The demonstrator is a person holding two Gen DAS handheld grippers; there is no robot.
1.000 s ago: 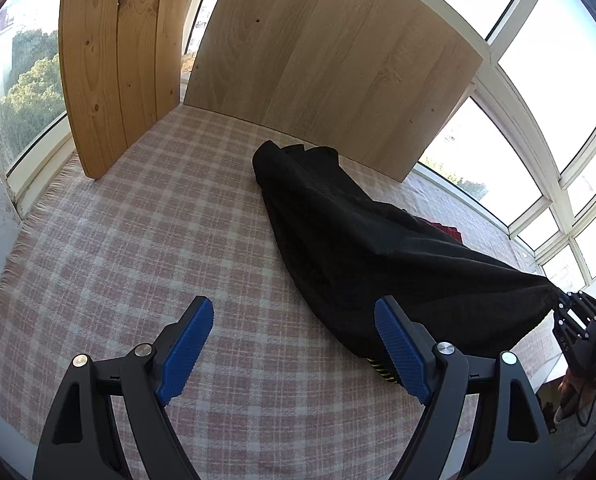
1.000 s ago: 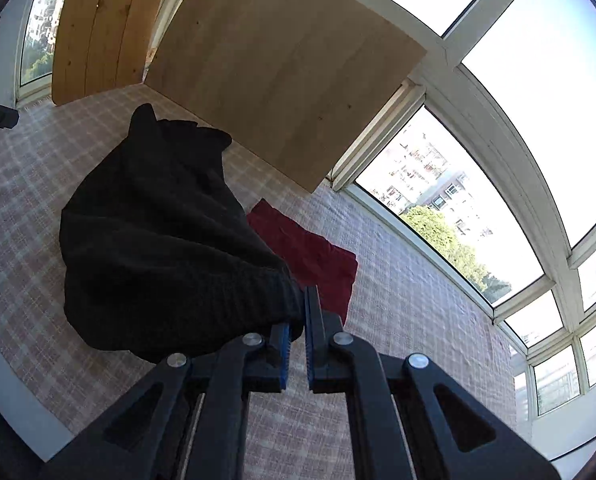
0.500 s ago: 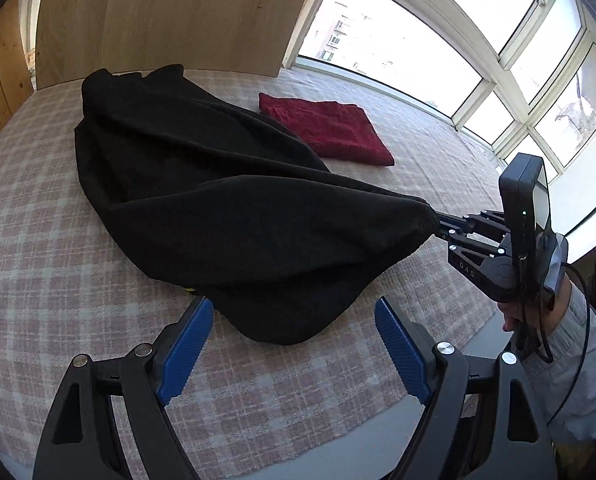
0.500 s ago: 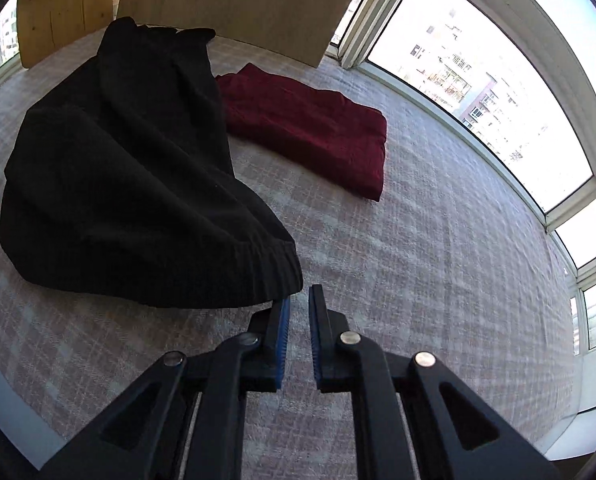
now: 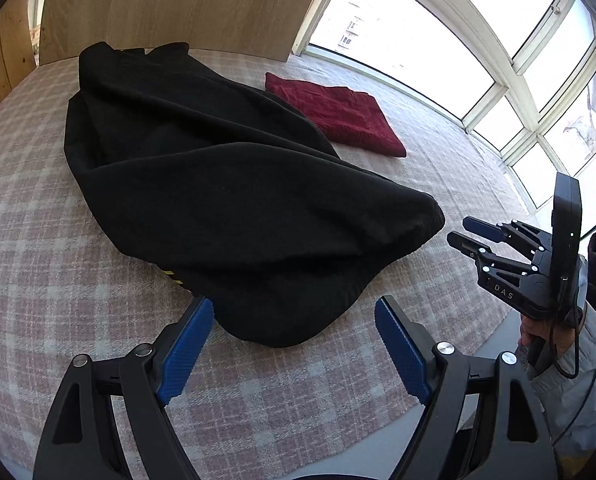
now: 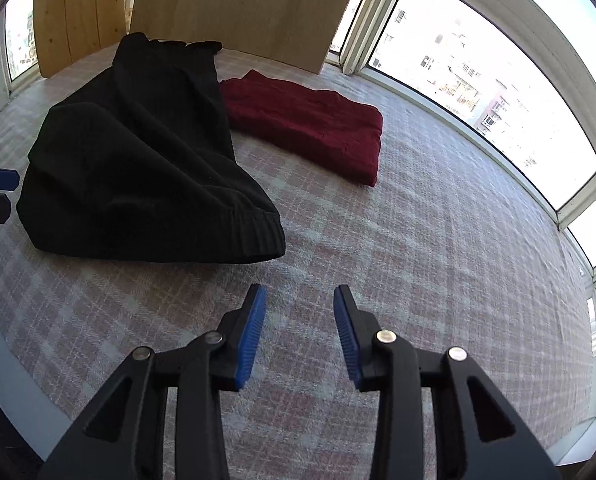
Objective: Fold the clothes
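Observation:
A black knitted garment [image 5: 218,200] lies bunched on the checked cloth [image 5: 58,300]; the right wrist view shows the black garment [image 6: 138,168] with its ribbed hem nearest me. My left gripper [image 5: 294,324] is open, its blue pads either side of the garment's near edge, not touching it. My right gripper [image 6: 299,312] is open over bare cloth, just short of the hem. In the left wrist view the right gripper [image 5: 463,232] hovers open to the right of the garment.
A folded dark red garment [image 6: 305,124] lies beyond the black one, towards the windows [image 6: 477,80]. Wooden boards [image 5: 178,4] stand at the back. The table's front edge [image 5: 377,452] is close. A person's hand and sleeve [image 5: 569,340] hold the right gripper.
The right gripper has opened and let go of the black garment's hem, which now rests on the cloth. The left gripper has stayed open and moved closer to the garment's near edge.

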